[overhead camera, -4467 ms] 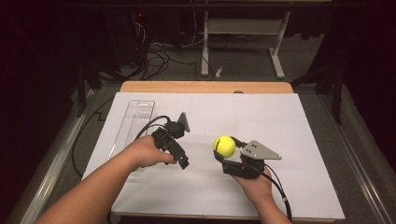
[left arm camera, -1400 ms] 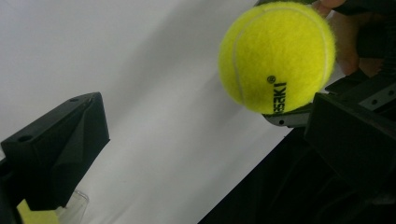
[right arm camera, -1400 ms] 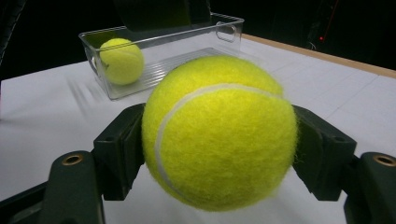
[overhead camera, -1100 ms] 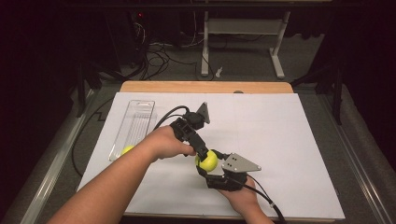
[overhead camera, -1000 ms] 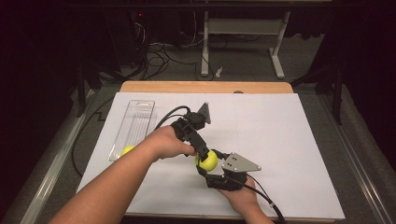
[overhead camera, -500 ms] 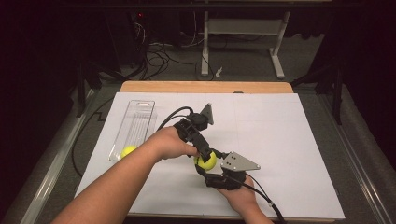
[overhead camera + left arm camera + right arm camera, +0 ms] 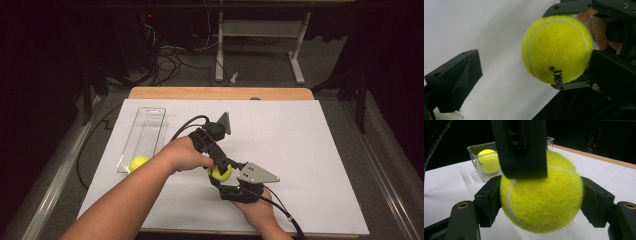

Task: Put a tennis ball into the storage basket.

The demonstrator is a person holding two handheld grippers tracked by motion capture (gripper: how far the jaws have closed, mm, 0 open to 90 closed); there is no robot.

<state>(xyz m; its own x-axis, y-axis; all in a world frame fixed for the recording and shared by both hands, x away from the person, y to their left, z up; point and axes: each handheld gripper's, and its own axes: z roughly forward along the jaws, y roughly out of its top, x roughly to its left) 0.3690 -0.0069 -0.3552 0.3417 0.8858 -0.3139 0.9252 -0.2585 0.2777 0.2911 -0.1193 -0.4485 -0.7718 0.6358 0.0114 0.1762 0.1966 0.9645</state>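
Note:
A yellow tennis ball (image 7: 220, 173) hangs just above the white table sheet, with my right gripper (image 7: 541, 200) shut on it from both sides. In the high view that right gripper (image 7: 221, 179) comes in from the near side. My left gripper (image 7: 223, 166) reaches down over the same ball from the far left. Its jaws stand open around the ball (image 7: 556, 48): the left jaw is well clear of the felt and the right jaw lies close beside it. One left fingertip (image 7: 520, 147) crosses the top front of the ball (image 7: 541, 202).
A clear plastic tray (image 7: 148, 125) lies at the left of the sheet with a second tennis ball (image 7: 138, 162) at its near end. That second ball (image 7: 488, 160) and the tray (image 7: 474, 152) show behind the grip. Cables trail from both grippers.
Since the earliest frame my left gripper has come from beside the tray to the ball, and the right gripper has carried the ball left. Over the last second both hands have kept still.

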